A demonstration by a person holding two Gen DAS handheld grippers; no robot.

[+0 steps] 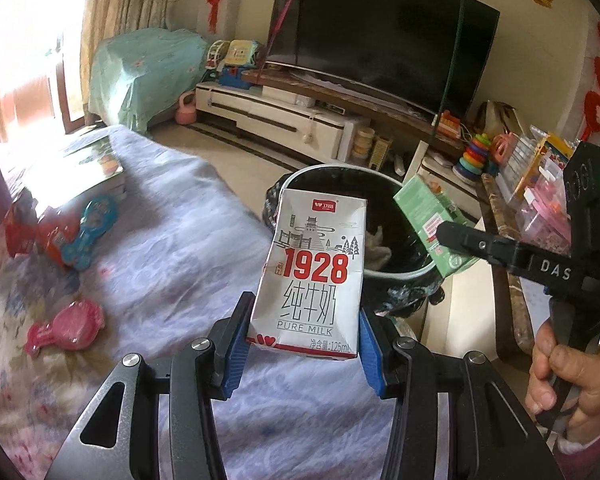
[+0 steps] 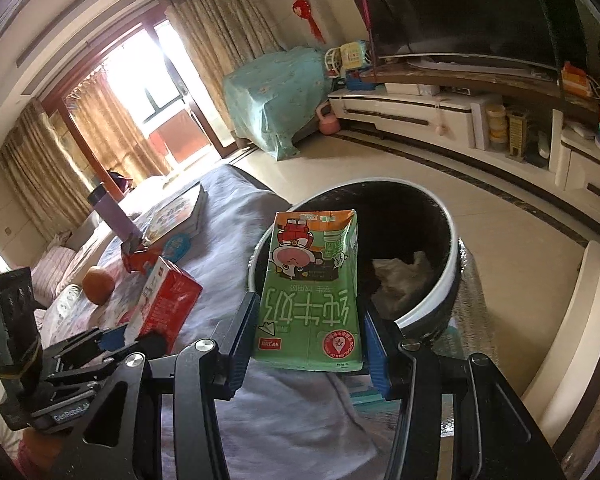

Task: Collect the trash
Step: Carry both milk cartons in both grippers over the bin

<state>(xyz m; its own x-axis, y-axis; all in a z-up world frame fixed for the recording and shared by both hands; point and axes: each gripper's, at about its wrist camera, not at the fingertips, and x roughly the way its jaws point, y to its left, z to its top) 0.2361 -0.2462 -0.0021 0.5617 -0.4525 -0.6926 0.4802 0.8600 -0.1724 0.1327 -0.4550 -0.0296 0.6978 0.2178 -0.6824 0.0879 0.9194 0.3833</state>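
Centre-bottom of the left wrist view: left gripper (image 1: 302, 344) clenched on a white milk carton (image 1: 312, 276) w/ red "1928" and "PURE MILK" print, blue pads pressing both its sides near the base. Carton stands roughly upright, top leaning a bit right, in front of a round black trash bin (image 1: 412, 268) w/ a pale rim. Bin sits mid-frame, just off the edge of a grey-lilac blanket (image 1: 172, 216) covering the lower left. Right edge of same view: right gripper (image 1: 440, 236) reaching in from the right, a hand (image 1: 564, 376) on its grip, grasping a green carton (image 1: 428, 216) over the bin's right rim.

Centre of the right wrist view: right gripper (image 2: 312, 344) clamped on that green carton (image 2: 312, 288), print upside down, cartoon cow near the top; carton overlaps the bin's (image 2: 432, 312) left rim. Crumpled pale paper (image 2: 400, 276) lies inside the bin. Lower left of that view: left gripper (image 2: 128, 336), its carton (image 2: 168, 300) showing a red face here.

Left side, left wrist view: a blue toy (image 1: 92, 232) and a pink toy (image 1: 66, 328) lie on the blanket, well apart from the bin. Upper frame: a dark TV (image 1: 380, 36) on a white cabinet (image 1: 268, 116).
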